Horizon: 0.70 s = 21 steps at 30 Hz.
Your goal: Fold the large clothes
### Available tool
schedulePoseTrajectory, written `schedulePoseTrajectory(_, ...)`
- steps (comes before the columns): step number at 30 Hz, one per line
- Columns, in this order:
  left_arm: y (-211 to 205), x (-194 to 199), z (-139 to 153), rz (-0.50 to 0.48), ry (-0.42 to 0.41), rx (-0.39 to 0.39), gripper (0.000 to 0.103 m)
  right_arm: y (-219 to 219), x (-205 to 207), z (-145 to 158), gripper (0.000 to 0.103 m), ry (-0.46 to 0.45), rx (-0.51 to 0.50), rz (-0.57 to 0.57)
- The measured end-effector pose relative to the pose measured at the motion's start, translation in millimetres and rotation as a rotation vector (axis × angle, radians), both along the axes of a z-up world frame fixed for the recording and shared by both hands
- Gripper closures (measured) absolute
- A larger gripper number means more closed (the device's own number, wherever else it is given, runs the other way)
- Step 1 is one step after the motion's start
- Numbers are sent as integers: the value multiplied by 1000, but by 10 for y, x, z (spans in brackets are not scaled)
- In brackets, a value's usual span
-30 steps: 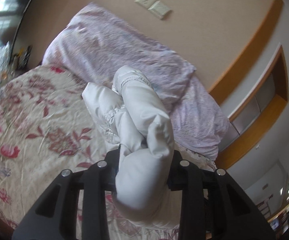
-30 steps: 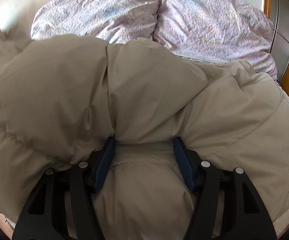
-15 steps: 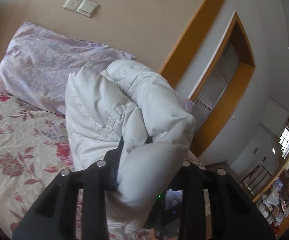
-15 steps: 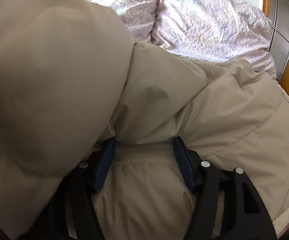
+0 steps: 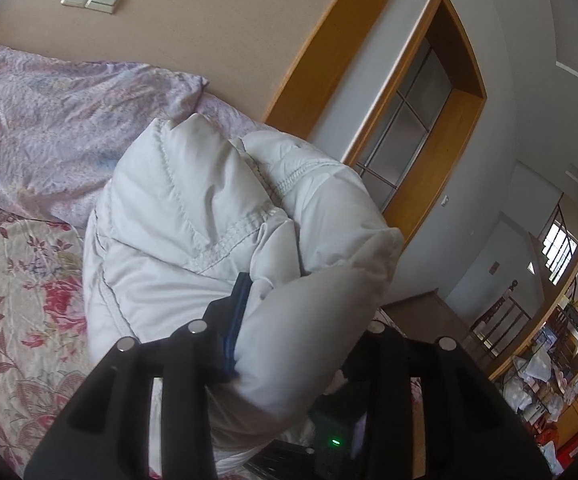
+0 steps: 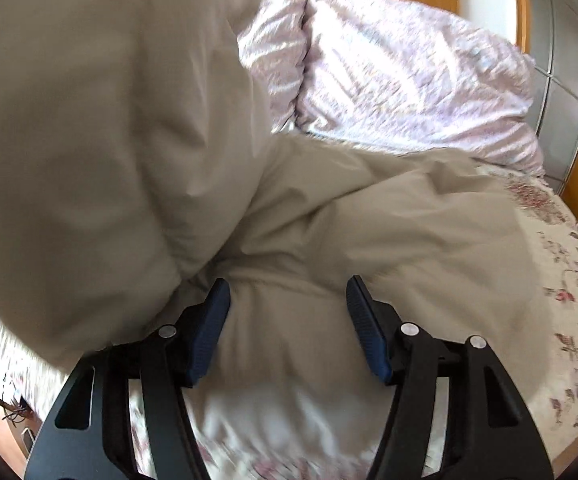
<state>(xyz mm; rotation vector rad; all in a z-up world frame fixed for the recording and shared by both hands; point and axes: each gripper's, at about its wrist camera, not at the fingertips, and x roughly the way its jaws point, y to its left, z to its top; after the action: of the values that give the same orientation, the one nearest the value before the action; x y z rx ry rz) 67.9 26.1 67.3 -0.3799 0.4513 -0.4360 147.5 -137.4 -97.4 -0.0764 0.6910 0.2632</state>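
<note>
A puffy jacket, beige outside and white inside, lies bunched on the bed. In the left wrist view its white side (image 5: 193,216) bulges up over my left gripper (image 5: 305,304). A thick roll of it sits between the pads, and the jaws are opening slightly. Only the left blue pad (image 5: 237,320) shows; fabric hides the other. In the right wrist view my right gripper (image 6: 287,292) is shut on a ridge of the beige shell (image 6: 369,208). A big beige fold (image 6: 109,120) hangs raised at the left.
Lilac pillows (image 5: 49,132) (image 6: 409,80) lean on the wall at the head of the bed. The floral bedspread (image 5: 17,304) (image 6: 569,320) lies around the jacket. A wood-framed panel (image 5: 429,128) and a bedside table (image 5: 421,312) stand to the right.
My left gripper swung up and to the right with the white roll. In the right view a large beige fold rose over the left side, and the bedspread now shows below the right gripper.
</note>
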Motion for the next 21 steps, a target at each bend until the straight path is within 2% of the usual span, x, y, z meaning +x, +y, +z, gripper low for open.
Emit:
schedulePoseTrajectory(5,-341,205,-124,-73,43,11,66,-370,-220,52,40,-62,1,-59)
schedulePoseTrajectory(12,-971,536,-399,-183,119,58,65,-819,-297,-75,40,-45,25,-159)
schedulePoseTrajectory(18,-1552,908,-780,-304,239,101,62,-951,-467,-166,39,-64,58,-184)
schedulePoseTrajectory(21,-1713,1115,-941,-323,293,107,61,-999,-471,-208,38,-61,80,-189)
